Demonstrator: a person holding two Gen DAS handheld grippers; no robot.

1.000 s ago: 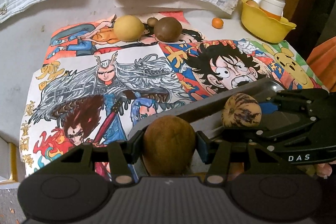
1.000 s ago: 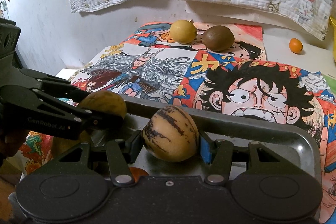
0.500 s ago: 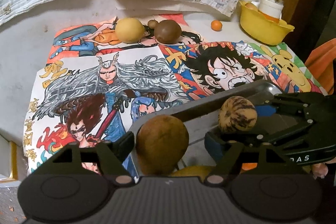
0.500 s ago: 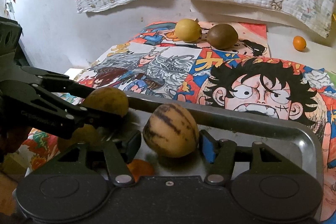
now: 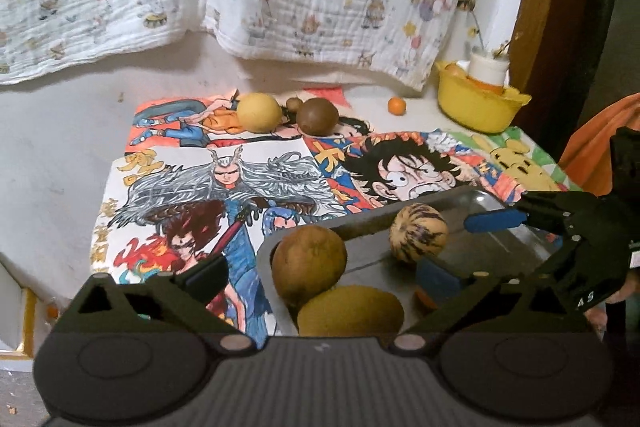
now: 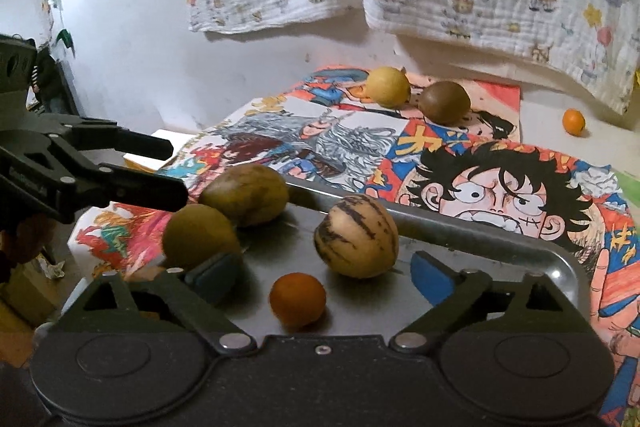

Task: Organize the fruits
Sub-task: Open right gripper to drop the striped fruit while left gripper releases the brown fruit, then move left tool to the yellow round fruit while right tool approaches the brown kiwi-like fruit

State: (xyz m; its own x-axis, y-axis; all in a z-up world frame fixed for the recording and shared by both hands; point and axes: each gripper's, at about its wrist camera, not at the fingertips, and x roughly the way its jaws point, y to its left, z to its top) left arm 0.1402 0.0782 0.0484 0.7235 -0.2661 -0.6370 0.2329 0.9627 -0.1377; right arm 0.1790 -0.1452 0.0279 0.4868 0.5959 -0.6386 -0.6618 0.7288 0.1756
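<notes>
Cartoon posters (image 5: 248, 187) cover your worktop. Left wrist view: your left gripper (image 5: 320, 275) stands spread, empty, astride the metal tray (image 5: 476, 199) corner; a brown fruit (image 5: 309, 264) lies inside that corner. Right wrist view: your right gripper (image 6: 324, 271) gapes over the tray, the striped fruit (image 6: 356, 237) and small orange (image 6: 297, 299) resting free on it.

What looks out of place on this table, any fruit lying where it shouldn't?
Four fruits sit in the metal tray, but a yellow fruit, a brown fruit and a small orange lie loose on the far side of the cartoon posters. Nothing looks spilled or damaged.
</notes>
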